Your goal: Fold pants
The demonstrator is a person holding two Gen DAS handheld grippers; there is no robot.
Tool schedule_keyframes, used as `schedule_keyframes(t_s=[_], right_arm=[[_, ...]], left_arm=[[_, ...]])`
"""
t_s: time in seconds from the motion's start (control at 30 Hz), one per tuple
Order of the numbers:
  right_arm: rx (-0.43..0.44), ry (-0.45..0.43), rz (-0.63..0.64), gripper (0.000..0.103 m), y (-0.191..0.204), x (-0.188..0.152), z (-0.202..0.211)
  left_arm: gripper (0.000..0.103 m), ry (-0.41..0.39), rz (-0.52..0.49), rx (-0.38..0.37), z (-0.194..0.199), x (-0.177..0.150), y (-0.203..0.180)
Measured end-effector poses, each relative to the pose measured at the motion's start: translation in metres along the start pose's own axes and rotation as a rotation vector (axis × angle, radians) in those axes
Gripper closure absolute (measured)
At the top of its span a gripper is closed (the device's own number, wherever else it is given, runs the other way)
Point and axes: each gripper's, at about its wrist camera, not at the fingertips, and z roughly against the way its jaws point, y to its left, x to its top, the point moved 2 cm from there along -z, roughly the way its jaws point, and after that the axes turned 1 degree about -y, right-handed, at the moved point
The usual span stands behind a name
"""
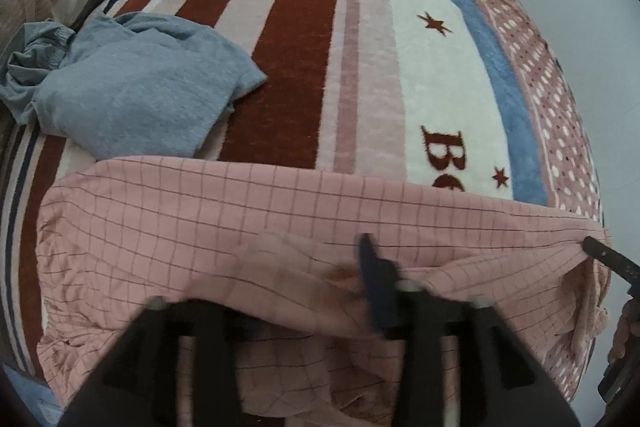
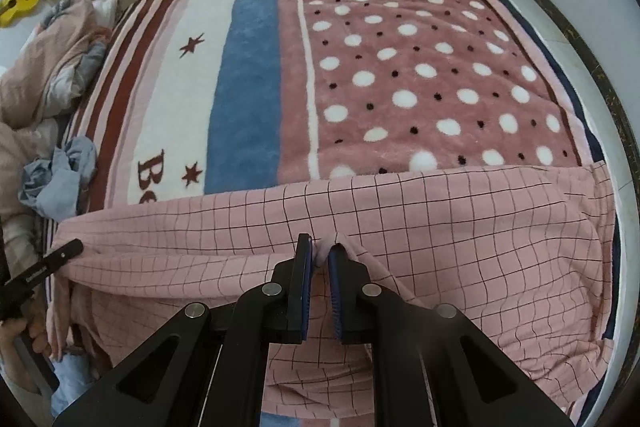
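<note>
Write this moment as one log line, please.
pink checked fabric pants on bed | right gripper pinching pants | left gripper open over pants

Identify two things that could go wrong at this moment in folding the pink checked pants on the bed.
1. The right gripper pinches only a small ridge of the pink checked pants; it may slip out.
2. The left gripper looks open, so that side may sag and fold unevenly.

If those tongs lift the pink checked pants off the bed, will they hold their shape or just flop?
Probably flop: the pink checked pants already sag and wrinkle over the bed edge. The right tongs pinch only a small fold, so the rest would likely hang. The thin cloth looks light and unlikely to slip.
</note>
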Motion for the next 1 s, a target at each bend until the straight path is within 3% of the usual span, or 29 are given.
schedule_keyframes(t_s=[0.13, 0.4, 0.6, 0.77, 1.0], right_arm=[[0.022, 0.014, -0.015, 0.081, -0.001, 0.001, -0.003], [0.051, -0.012, -0.026, 0.08, 0.004, 0.004, 0.016], [0.052, -0.051, 0.001, 0.075, 0.018, 0.009, 0.042], [0.086, -0.042, 0.066, 0.075, 0.048, 0.002, 0.052], [0.165, 0.013, 0.137, 0.075, 0.102, -0.017, 0.042]], left_arm=[[0.052, 0.007, -0.005, -0.01, 0.001, 0.002, -0.004], [0.048, -0.064, 0.014, -0.062, 0.037, 0.006, 0.004], [0.044, -0.106, 0.023, -0.039, 0.068, 0.002, 0.018], [0.045, -0.094, 0.06, -0.014, 0.089, -0.021, 0.044], [0.045, -0.016, 0.106, 0.085, 0.109, -0.076, 0.094]])
